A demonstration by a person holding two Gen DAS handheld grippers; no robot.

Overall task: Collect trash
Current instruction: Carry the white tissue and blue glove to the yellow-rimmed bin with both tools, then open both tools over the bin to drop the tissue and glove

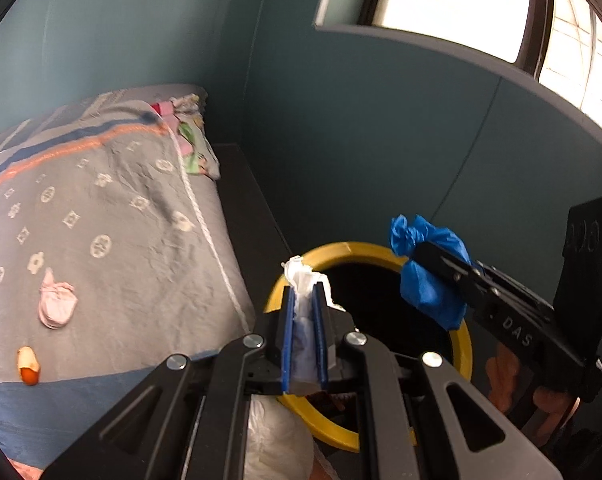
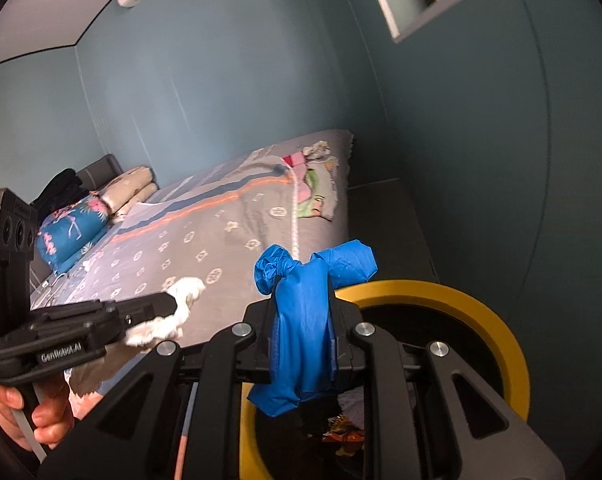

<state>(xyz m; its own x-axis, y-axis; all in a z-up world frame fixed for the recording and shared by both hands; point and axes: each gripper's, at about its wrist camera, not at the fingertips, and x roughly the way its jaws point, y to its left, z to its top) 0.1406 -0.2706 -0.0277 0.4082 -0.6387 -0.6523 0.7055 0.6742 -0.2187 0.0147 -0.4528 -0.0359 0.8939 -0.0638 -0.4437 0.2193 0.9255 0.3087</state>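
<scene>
The left gripper (image 1: 304,300) is clamped on a crumpled white tissue (image 1: 301,280) at the near left rim of the yellow-rimmed bin (image 1: 463,344). The right gripper (image 2: 303,304), marked "DAS", pinches a blue glove (image 2: 301,320) above the bin's opening. The left gripper reads "GenRobot.AI".

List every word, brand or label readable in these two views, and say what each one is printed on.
"GenRobot.AI": on the black body of the left hand-held gripper, seen from the right wrist view.
"DAS": on the black body of the right hand-held gripper, seen from the left wrist view; any further letters are not visible.
The bedspread carries only emblems and flowers, no readable text.
</scene>
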